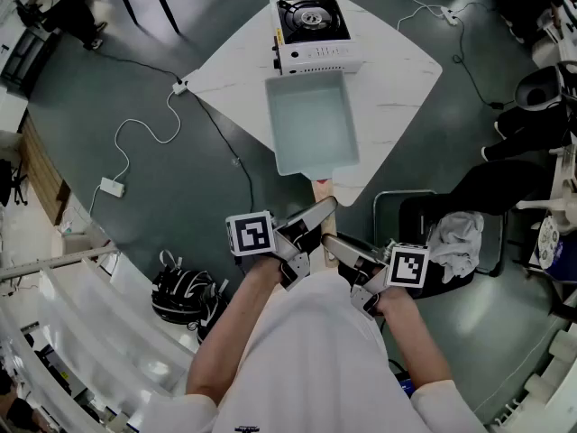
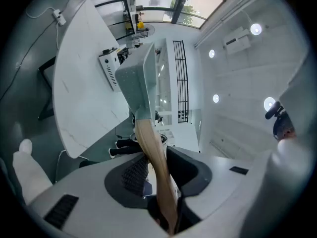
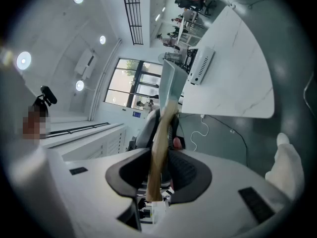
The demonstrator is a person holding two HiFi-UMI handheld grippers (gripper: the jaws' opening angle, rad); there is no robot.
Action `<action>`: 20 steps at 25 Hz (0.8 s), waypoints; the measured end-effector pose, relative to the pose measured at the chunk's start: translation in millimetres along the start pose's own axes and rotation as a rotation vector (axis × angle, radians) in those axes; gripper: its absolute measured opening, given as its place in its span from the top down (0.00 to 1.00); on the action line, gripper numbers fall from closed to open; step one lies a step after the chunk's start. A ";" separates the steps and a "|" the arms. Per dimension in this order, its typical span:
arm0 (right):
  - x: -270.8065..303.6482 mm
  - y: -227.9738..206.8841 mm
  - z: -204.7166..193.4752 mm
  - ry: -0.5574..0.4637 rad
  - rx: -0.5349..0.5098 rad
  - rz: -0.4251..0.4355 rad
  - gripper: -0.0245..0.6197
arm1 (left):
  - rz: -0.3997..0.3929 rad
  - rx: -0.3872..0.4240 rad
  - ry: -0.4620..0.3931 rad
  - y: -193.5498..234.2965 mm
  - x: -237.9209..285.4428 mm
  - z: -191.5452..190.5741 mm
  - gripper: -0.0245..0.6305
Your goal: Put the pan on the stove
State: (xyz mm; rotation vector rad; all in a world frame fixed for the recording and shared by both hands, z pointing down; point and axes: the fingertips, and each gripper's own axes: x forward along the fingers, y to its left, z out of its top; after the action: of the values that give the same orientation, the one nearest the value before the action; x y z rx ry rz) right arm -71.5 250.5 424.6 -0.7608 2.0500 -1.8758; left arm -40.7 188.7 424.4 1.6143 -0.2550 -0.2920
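Note:
A pale green rectangular pan (image 1: 311,120) with a wooden handle (image 1: 322,188) is over the near part of the white table (image 1: 397,70). Its far edge is close to the portable stove (image 1: 313,30). Whether it rests on the table or is held just above it, I cannot tell. My left gripper (image 1: 305,228) and right gripper (image 1: 341,246) are both shut on the handle, at its near end beyond the table's edge. In the left gripper view the handle (image 2: 151,152) runs between the jaws up to the pan (image 2: 137,78). The right gripper view shows the handle (image 3: 159,143) the same way.
The stove (image 2: 110,66) stands at the table's far end, its burner bare. A black chair with a white cloth (image 1: 455,242) stands at the right of me. A helmet (image 1: 185,296) lies on the floor at the left. Cables and a power strip (image 1: 112,186) lie on the floor.

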 end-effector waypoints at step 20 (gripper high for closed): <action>-174.4 11.3 -33.7 0.194 -0.092 0.068 0.75 | 0.009 0.028 -0.164 -29.1 65.3 -148.8 0.77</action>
State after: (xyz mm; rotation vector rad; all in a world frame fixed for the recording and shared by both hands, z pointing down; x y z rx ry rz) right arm 53.3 373.0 391.0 -0.5399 2.2616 -1.8949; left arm 70.8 308.2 401.5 1.6183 -0.3931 -0.4162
